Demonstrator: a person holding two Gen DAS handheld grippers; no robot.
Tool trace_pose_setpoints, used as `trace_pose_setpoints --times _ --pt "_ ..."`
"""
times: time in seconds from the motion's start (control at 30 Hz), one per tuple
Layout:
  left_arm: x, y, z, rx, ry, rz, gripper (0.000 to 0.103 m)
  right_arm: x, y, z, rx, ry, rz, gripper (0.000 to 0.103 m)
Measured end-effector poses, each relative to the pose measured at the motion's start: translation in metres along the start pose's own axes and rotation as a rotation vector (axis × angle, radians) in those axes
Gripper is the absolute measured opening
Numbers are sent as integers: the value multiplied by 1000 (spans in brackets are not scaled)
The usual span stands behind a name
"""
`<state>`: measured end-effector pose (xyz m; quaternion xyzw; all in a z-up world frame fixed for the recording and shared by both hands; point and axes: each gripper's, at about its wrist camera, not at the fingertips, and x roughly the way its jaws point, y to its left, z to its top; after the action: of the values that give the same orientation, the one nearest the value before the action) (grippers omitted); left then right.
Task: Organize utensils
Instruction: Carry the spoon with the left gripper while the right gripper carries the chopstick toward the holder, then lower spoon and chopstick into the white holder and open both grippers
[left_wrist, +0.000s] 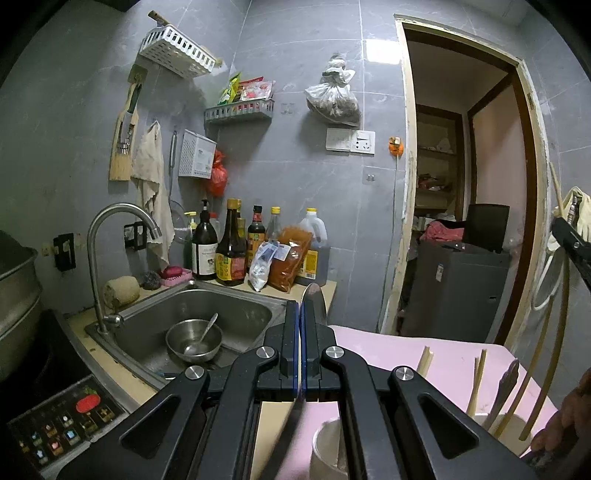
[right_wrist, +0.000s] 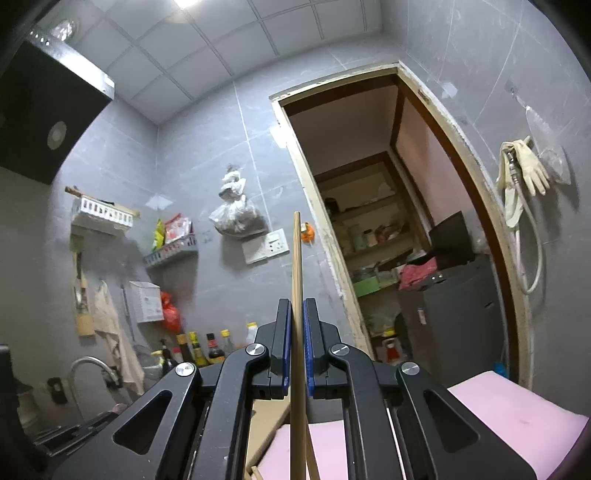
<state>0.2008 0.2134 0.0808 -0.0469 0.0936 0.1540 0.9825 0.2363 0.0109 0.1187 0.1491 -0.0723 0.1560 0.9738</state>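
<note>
In the left wrist view, my left gripper (left_wrist: 300, 308) is shut on a metal spoon (left_wrist: 314, 301) whose bowl sticks up past the fingertips, above a white cup (left_wrist: 327, 448) on the pink mat (left_wrist: 388, 354). A second cup (left_wrist: 491, 424) at the right holds chopsticks (left_wrist: 476, 380) and a metal utensil (left_wrist: 508, 380). In the right wrist view, my right gripper (right_wrist: 296, 306) is shut on a wooden chopstick (right_wrist: 296, 258) that points up; it also shows in the left wrist view (left_wrist: 546, 358). The right gripper shows at the right edge of the left wrist view (left_wrist: 572, 243).
A steel sink (left_wrist: 236, 306) holds a bowl (left_wrist: 194, 339) with a spoon. Sauce bottles (left_wrist: 231, 247) and bags stand behind it. An induction cooker (left_wrist: 62, 424) and a steel pot (left_wrist: 16, 291) are at the left. A doorway (left_wrist: 465, 184) opens at the right.
</note>
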Motion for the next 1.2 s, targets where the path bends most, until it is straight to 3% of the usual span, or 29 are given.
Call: trace_pose_setpoints --times 0.7,1.2 --pt "-4 -13 -24 72 24 -68 0 -14 -1 -31 -96 156 113 5" --pt "-15 -4 -24 8 98 -217 1 -24 -2 -44 -150 268 160 5"
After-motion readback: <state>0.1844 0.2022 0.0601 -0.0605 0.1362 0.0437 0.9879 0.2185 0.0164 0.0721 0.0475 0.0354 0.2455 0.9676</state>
